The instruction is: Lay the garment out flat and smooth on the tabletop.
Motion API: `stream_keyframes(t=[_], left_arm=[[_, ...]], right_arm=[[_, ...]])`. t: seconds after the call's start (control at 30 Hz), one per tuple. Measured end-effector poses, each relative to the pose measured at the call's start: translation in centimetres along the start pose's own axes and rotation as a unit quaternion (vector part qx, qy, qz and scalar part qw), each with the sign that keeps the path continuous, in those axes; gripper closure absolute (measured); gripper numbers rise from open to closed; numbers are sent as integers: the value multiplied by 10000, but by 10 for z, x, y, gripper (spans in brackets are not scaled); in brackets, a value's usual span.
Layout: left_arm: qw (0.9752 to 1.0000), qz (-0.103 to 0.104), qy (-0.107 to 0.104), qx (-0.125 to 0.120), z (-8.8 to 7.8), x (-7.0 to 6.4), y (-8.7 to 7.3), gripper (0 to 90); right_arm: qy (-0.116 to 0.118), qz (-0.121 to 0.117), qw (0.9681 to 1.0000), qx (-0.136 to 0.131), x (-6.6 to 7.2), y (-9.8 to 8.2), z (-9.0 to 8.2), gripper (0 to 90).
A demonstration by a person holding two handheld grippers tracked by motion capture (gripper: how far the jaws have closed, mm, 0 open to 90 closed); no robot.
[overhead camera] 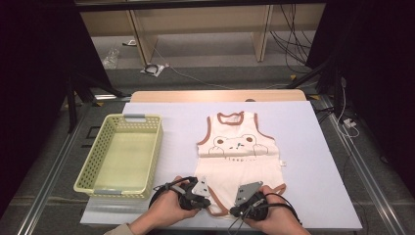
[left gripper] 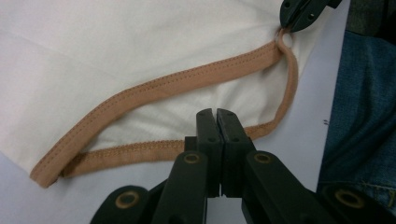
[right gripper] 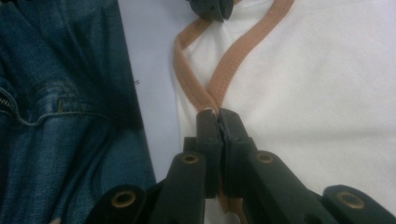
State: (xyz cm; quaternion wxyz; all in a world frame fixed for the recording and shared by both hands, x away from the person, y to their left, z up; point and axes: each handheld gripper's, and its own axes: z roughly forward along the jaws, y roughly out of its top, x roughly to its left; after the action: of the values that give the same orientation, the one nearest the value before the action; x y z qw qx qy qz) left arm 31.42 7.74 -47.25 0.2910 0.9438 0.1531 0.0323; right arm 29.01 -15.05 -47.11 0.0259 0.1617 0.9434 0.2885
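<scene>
A cream baby bodysuit [overhead camera: 237, 156] with brown trim and a bear print lies flat on the table, neck away from me. Both grippers sit at its near hem. My left gripper [overhead camera: 208, 202] is shut, its jaws closed across the brown hem trim [left gripper: 140, 91] in the left gripper view [left gripper: 216, 115]. My right gripper [overhead camera: 234, 211] is shut on the trim where two bands [right gripper: 233, 65] cross, seen close in the right gripper view [right gripper: 217, 114]. Each gripper view also shows the other gripper's tip [left gripper: 303, 11] [right gripper: 212, 7] pinching the same trim a short way off.
An empty yellow-green mesh basket [overhead camera: 156, 147] stands to the left of the bodysuit. The pale table cover [overhead camera: 303, 147] is bare to the right. A person's jeans [right gripper: 60, 116] are just past the near table edge. Cables and shelving legs lie on the floor beyond.
</scene>
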Motion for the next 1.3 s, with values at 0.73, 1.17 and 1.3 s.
stream_keyframes(t=[0.73,1.17,1.3], left_arm=[[9996,63,-266,8,-21,-21,-17,884],[9945,-350,940,-298,-33,18,-32,553],[9957,-469,735,-323,-24,24,-33,531]], right_arm=[[458,-207,9987,-13,18,-1,-1,885],[-599,629,9956,-360,-17,-47,-46,688],[-563,746,9953,-257,-16,-60,-47,655]])
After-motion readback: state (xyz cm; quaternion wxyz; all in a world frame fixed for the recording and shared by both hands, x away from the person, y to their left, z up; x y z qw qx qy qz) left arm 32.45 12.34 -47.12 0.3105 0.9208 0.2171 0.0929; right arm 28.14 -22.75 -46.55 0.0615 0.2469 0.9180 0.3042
